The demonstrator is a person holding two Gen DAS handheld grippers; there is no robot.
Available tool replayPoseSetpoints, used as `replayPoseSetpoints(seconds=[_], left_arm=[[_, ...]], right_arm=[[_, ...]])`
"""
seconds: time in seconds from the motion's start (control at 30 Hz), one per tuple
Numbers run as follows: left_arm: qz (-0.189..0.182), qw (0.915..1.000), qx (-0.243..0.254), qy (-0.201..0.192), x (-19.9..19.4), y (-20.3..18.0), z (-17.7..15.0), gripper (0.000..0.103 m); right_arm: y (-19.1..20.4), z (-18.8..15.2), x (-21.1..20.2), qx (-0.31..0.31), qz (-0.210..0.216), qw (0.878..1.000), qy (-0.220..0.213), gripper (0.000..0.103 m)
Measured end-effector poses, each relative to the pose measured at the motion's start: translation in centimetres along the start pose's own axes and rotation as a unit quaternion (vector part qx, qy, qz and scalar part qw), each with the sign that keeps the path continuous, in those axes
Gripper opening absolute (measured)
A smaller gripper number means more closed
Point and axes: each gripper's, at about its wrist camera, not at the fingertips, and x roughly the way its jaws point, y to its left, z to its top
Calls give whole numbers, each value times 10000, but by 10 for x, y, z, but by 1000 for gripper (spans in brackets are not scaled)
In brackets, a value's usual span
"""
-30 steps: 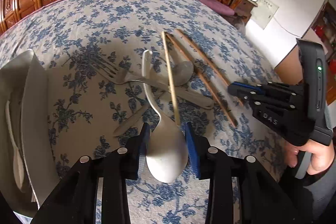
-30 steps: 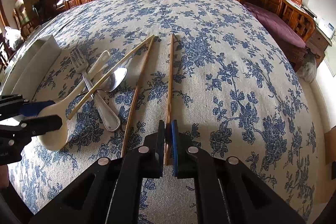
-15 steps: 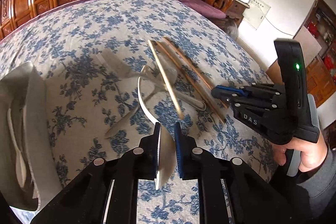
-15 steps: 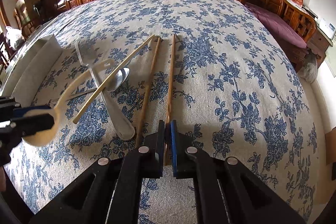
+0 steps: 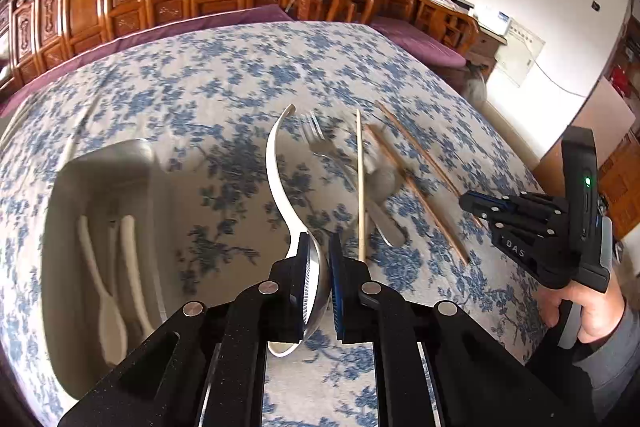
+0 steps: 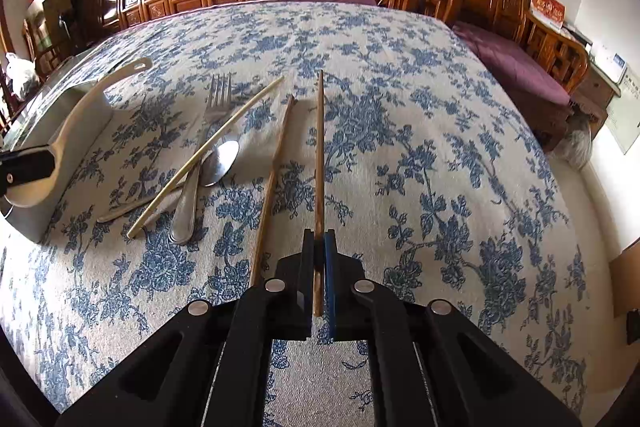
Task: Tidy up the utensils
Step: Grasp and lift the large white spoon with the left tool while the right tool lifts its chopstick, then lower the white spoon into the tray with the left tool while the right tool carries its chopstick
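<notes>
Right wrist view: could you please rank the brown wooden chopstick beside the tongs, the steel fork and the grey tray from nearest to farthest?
1. Brown wooden chopstick, just left of the right tongs.
2. Steel fork, farther left.
3. Grey tray, far left edge.

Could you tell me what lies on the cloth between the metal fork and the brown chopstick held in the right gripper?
In the right wrist view, a second brown chopstick lies between the fork and the held chopstick.

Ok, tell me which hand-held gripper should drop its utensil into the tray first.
Left. The left hand-held gripper grips the white spoon right beside the tray. The right hand-held gripper holds a chopstick farther away.
</notes>
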Motion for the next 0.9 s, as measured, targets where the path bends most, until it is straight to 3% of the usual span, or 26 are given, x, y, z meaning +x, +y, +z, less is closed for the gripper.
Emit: replayPoseSetpoints(seconds=[0.37, 0.67, 0.9], left_arm=[[409, 9987, -98, -295, -44, 31, -4, 8], [736, 9962, -352, -299, -71, 73, -18, 8], [835, 9948, -568, -166, -70, 103, -30, 8]], right_arm=[[26, 1, -20, -271, 154, 9993, -187, 6], [66, 3, -44, -549, 412, 9969, -377, 6], [110, 7, -60, -829, 659, 9932, -481, 6]])
